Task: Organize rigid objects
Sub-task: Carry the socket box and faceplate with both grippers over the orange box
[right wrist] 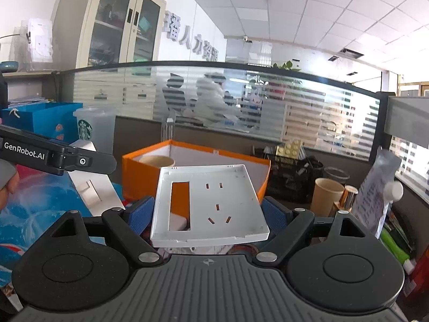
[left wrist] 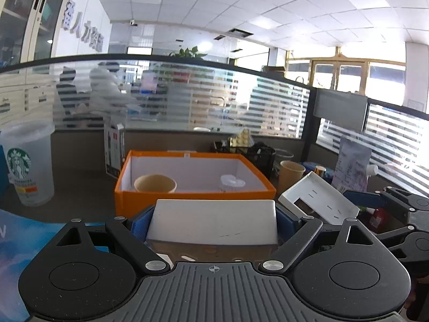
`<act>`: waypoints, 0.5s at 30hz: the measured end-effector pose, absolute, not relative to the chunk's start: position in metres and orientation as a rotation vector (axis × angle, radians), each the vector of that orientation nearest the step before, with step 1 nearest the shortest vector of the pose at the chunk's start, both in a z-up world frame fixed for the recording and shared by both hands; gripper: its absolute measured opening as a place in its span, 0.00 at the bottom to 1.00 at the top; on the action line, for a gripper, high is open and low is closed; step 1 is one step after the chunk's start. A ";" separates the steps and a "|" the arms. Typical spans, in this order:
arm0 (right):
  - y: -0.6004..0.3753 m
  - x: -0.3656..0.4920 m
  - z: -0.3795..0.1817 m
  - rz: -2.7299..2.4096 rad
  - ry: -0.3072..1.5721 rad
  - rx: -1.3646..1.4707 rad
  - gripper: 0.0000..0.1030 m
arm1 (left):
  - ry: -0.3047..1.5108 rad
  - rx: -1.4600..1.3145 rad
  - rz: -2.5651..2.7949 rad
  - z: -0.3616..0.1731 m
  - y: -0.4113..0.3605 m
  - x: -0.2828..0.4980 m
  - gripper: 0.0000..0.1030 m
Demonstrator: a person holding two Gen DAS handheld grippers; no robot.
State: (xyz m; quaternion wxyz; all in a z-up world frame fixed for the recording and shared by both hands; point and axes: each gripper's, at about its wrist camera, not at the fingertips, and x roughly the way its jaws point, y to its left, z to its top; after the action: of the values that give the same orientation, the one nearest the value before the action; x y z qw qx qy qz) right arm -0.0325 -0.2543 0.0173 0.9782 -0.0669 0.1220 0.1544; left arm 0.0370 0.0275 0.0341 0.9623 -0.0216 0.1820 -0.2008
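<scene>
My left tool [left wrist: 213, 224] is clamped on a white switch plate [left wrist: 213, 220], blue pads pressing both side edges, plate held smooth face up w/ its far edge tipped up a bit. My right tool [right wrist: 207, 214] grips a white socket cover [right wrist: 207, 204] the same way, back side up – I can see the rectangular cutout and the five pin slots thru it. From the left cam that cover shows tilted, off to the right of my plate, apart from it.

Ahead of both tools sits the orange box [left wrist: 193, 196] w/ white lining, open top. Inside: a paper cup [left wrist: 155, 183] at the near left, a small clear container [left wrist: 232, 182] toward the right, well apart. Neither plate is in the box; both hang in front of its near wall.

Left of the box, a frosted Starbucks cup [left wrist: 29, 166] stands upright on the surface. Right of the box, another tan paper cup [right wrist: 328, 196], upright, next to a black mesh basket [right wrist: 289, 179]. Blue printed sheet [right wrist: 34, 225] covers the surface near left, under the left tool
</scene>
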 end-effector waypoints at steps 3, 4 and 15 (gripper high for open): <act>-0.253 -0.031 0.022 0.312 0.233 -0.136 0.82 | 0.351 -0.042 -0.406 0.040 0.028 0.038 0.87; -0.253 -0.030 0.024 0.312 0.228 -0.136 0.82 | 0.345 -0.041 -0.406 0.042 0.028 0.038 0.87; -0.250 -0.024 0.040 0.311 0.191 -0.140 0.82 | 0.300 -0.056 -0.383 0.059 0.036 0.047 0.87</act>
State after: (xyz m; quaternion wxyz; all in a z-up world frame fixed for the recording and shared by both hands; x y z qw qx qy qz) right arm -0.0239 -0.2498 0.0403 0.9809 -0.0693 0.0950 0.1547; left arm 0.0474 0.0359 0.0594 0.9701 -0.0276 0.1486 -0.1897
